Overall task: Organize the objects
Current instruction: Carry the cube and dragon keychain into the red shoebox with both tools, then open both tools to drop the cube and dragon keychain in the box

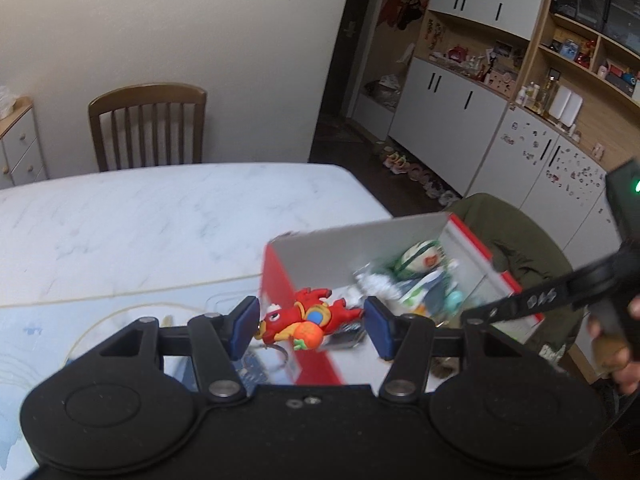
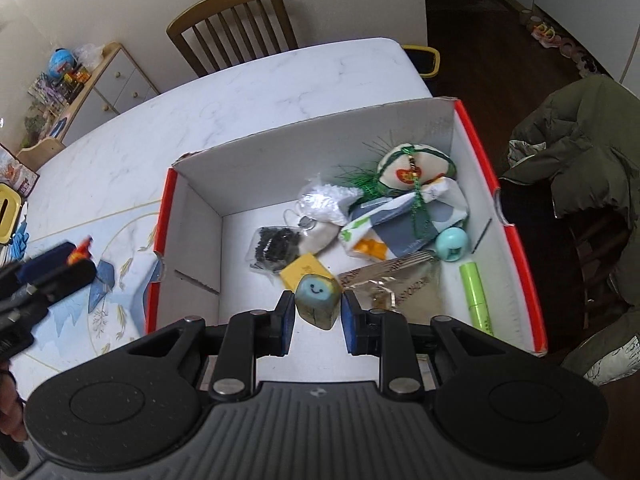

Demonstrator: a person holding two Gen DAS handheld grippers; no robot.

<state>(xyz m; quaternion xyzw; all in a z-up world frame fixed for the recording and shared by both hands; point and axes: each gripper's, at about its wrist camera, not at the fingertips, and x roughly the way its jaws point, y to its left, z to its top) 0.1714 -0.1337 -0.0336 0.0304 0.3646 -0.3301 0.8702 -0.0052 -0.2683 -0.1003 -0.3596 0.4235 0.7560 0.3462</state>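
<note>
On the left side of the marble table (image 2: 248,88), a blue patterned mat (image 2: 100,292) lies beside the box. Over its edge the left gripper (image 1: 312,326) holds a red dragon toy (image 1: 308,318) with an orange fruit on its belly; the jaws stand moderately wide, each blue pad pressed against one end of the toy, which hangs just above the near left wall of the box. From the right wrist view this gripper shows only as a blurred dark shape at the far left edge.

Further right stands the open box (image 2: 192,216), white inside with red outer walls. On its floor lie a bag of dark beads (image 2: 276,246), a yellow card (image 2: 306,272), a white lacy bundle (image 2: 324,200), a round cream ornament with green tinsel (image 2: 412,168), a patterned cloth pouch (image 2: 404,220), a teal ball (image 2: 451,244) and a green tube (image 2: 476,292) along the right wall.

Above the box's near middle, the right gripper (image 2: 318,312) clamps a cube with a blue smiling face (image 2: 318,298); its jaws are narrowed to the cube's width, both pads touching its sides.

Right of the table, an olive jacket (image 2: 580,140) drapes over a chair.
</note>
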